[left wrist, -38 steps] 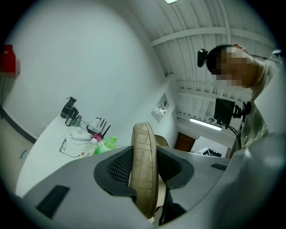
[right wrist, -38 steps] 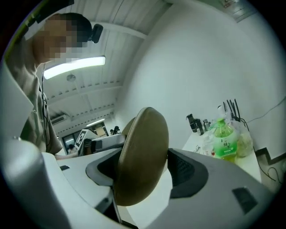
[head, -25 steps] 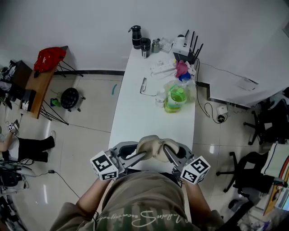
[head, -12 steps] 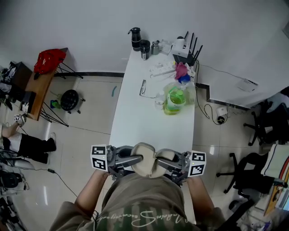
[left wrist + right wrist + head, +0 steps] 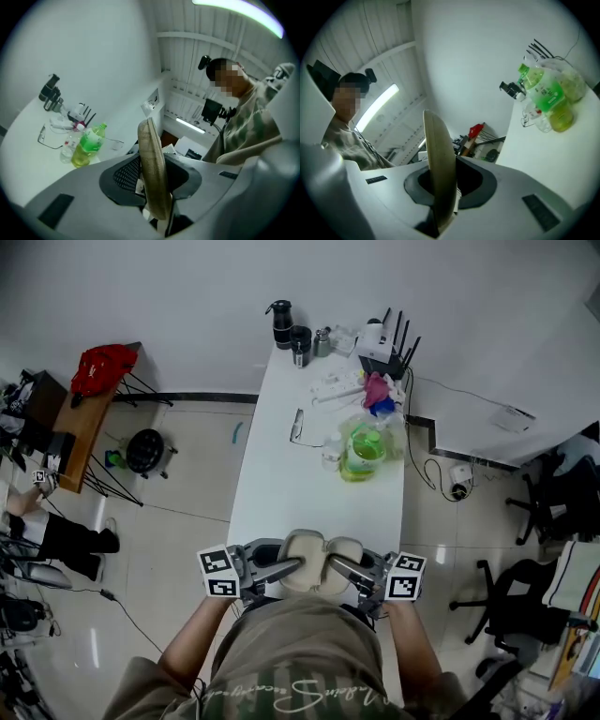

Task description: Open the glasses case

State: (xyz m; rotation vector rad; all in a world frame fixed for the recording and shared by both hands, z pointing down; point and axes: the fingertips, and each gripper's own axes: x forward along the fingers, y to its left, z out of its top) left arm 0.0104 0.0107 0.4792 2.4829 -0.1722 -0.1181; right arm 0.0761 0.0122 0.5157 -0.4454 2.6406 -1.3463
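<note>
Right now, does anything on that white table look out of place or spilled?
Nothing looks spilled or broken. The one oddity: the glasses lie loose by the table's left edge, far from the glasses case held at the near end.

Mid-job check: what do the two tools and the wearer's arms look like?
Both the left tool and right tool have pale grey moulded bodies with dark, mesh-textured pads inside. Each carries a white cube printed with black square markers. No cables show. The person wears an olive patterned top with pale lettering, forearms uncovered.
</note>
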